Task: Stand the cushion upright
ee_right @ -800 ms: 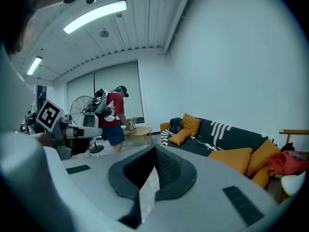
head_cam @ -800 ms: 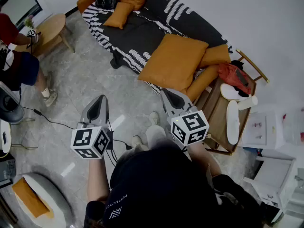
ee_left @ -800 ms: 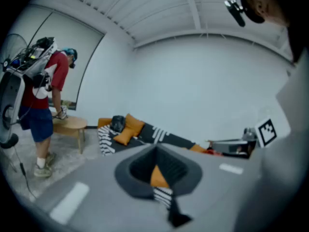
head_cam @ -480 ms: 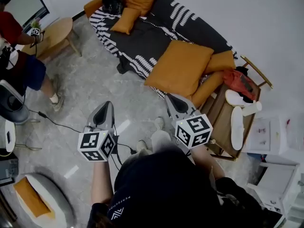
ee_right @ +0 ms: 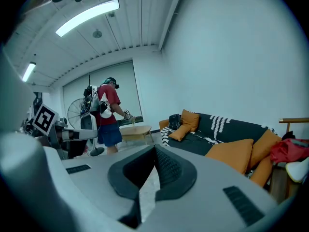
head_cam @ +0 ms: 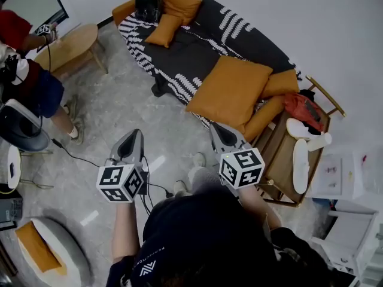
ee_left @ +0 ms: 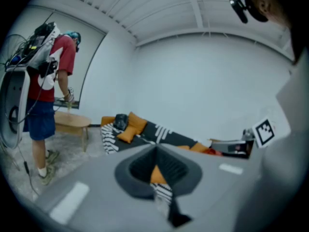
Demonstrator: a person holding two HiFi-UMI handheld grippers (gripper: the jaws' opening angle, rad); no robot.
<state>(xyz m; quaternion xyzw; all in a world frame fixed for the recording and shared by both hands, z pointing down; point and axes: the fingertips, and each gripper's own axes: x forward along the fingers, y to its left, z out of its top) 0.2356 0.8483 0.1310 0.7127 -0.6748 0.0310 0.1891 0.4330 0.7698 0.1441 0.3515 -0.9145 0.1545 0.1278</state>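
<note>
A big orange cushion (head_cam: 230, 91) lies tilted on the dark, white-patterned sofa (head_cam: 197, 46), its top edge against smaller orange cushions (head_cam: 281, 82). In the right gripper view that cushion (ee_right: 236, 154) shows to the right of the jaws. My left gripper (head_cam: 133, 136) and right gripper (head_cam: 217, 128) hang over the grey floor in front of the sofa, short of the cushion. Both are shut with nothing held. In the left gripper view the jaws (ee_left: 155, 153) point at the sofa (ee_left: 145, 134); the right gripper's jaws (ee_right: 154, 152) meet as well.
A person in a red shirt (head_cam: 24, 70) stands at the left by a round wooden table (head_cam: 66, 43). A black bag (head_cam: 148, 6) sits at the sofa's far end. A wooden rack (head_cam: 281, 154) with red cloth and white slippers stands right of the sofa. A cable (head_cam: 78, 157) crosses the floor.
The head view has drifted, so the sofa and cushion sit a little further right and lower. Both grippers sit slightly lower in the frame and stay shut.
</note>
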